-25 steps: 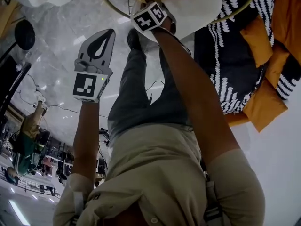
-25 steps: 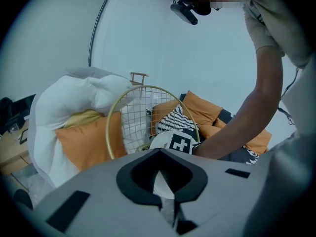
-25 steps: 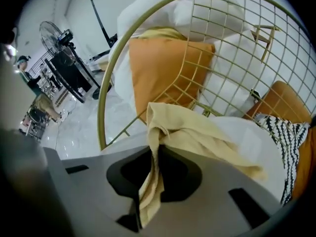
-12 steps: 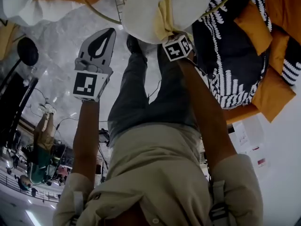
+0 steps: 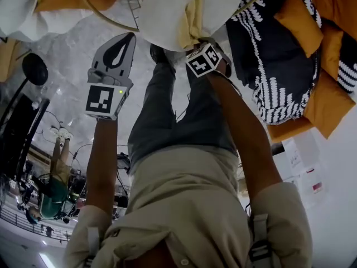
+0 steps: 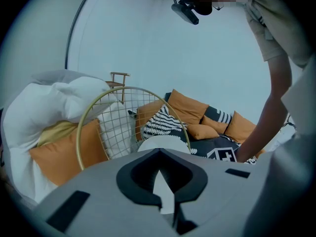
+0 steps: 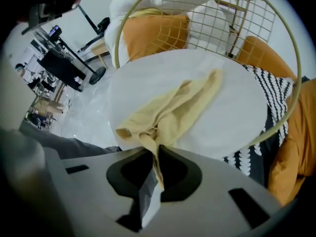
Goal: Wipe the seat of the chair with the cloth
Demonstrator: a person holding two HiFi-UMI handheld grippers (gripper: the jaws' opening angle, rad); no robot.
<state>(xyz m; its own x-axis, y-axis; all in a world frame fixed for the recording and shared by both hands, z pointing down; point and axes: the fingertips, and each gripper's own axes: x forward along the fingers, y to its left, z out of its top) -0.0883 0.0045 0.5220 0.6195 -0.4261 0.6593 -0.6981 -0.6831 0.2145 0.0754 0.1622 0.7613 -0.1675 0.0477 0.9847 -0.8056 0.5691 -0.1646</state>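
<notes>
Clamping yellow cloth [image 7: 173, 112], right gripper [image 7: 157, 152]; cloth spread over white seat [image 7: 237, 102].

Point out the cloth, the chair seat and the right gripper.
cloth [image 7: 182, 102], right gripper view, middle fold.
chair seat [image 7: 242, 115], right gripper view, bare white top.
right gripper [image 7: 155, 150], right gripper view, between fingertips.

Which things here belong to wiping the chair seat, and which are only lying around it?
For the job: yellow cloth, round white chair seat, right gripper shut on the cloth.
Lying about: orange cushions, black-and-white patterned cushion, white pillow; left gripper, shut and empty.
</notes>
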